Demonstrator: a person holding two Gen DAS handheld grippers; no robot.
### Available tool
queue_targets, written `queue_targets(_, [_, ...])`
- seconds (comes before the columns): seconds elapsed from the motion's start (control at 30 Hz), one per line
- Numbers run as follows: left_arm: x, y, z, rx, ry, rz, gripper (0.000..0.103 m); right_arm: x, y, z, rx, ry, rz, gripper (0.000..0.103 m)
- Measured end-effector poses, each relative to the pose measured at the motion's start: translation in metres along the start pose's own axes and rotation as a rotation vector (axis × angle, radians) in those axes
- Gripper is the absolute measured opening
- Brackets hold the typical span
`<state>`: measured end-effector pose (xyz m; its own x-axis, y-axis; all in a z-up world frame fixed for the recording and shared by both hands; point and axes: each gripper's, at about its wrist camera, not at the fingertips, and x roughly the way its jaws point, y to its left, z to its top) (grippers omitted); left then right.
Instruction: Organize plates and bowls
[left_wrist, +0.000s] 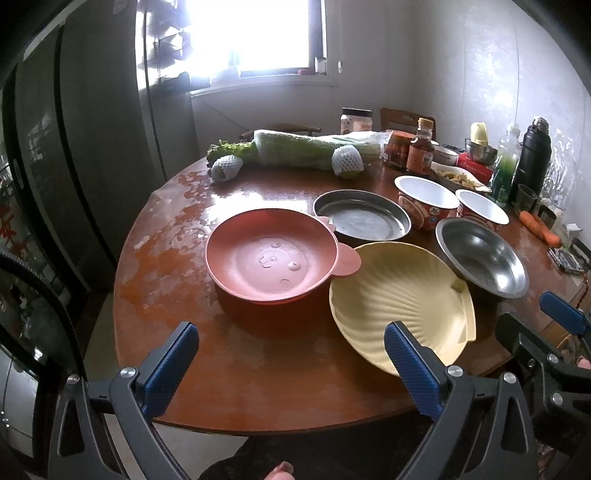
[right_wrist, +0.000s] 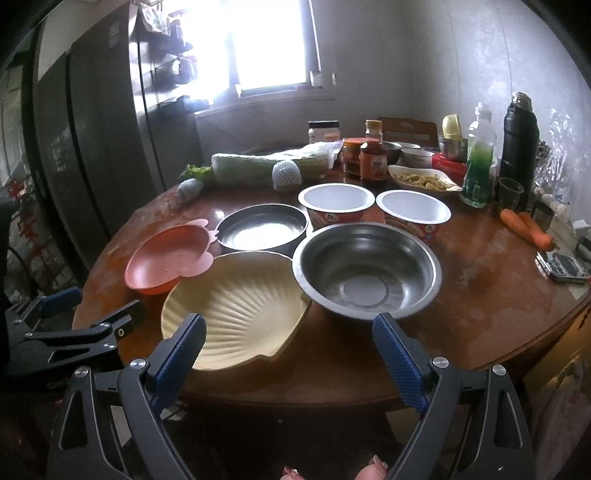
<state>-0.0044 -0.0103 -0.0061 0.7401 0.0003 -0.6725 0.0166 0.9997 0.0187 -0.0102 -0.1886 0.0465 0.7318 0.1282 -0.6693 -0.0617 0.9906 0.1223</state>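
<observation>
On the round wooden table (left_wrist: 192, 317) sit a pink plastic bowl (left_wrist: 273, 258) (right_wrist: 166, 262), a cream shell-shaped plate (left_wrist: 399, 306) (right_wrist: 236, 306), a flat steel pan (left_wrist: 362, 218) (right_wrist: 262, 229), a deep steel bowl (left_wrist: 484, 258) (right_wrist: 365, 273) and two red paper bowls (left_wrist: 428, 199) (right_wrist: 336, 203). My left gripper (left_wrist: 291, 354) hangs open over the table's near edge, short of the pink bowl and the shell plate. Open as well, my right gripper (right_wrist: 290, 343) sits before the shell plate and the steel bowl. Neither holds anything. Each gripper shows at the edge of the other's view.
Along the back lie wrapped cabbage (left_wrist: 310, 147), netted fruit (left_wrist: 347, 160), sauce jars (left_wrist: 419, 151), a food dish (right_wrist: 421, 179), a green bottle (right_wrist: 478, 173) and a black flask (right_wrist: 517, 140). Carrots (right_wrist: 528, 227) and a phone (right_wrist: 565, 267) lie right. A dark fridge (left_wrist: 74, 147) stands left.
</observation>
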Motion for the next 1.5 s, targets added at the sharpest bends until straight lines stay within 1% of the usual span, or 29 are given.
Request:
queue_targets(1.03, [-0.003, -0.007, 0.0, 0.017, -0.001, 0.003, 0.101, 0.0, 0.0, -0.001, -0.004, 0.003, -0.009, 0.092])
queue_targets(1.3, [-0.001, -0.003, 0.002, 0.007, 0.001, -0.003, 0.101, 0.002, 0.001, -0.001, -0.009, 0.004, 0.0, 0.092])
queue_targets(1.5, [0.002, 0.013, 0.006, -0.032, 0.004, -0.011, 0.101, 0.006, 0.007, 0.003, -0.01, 0.004, 0.016, 0.092])
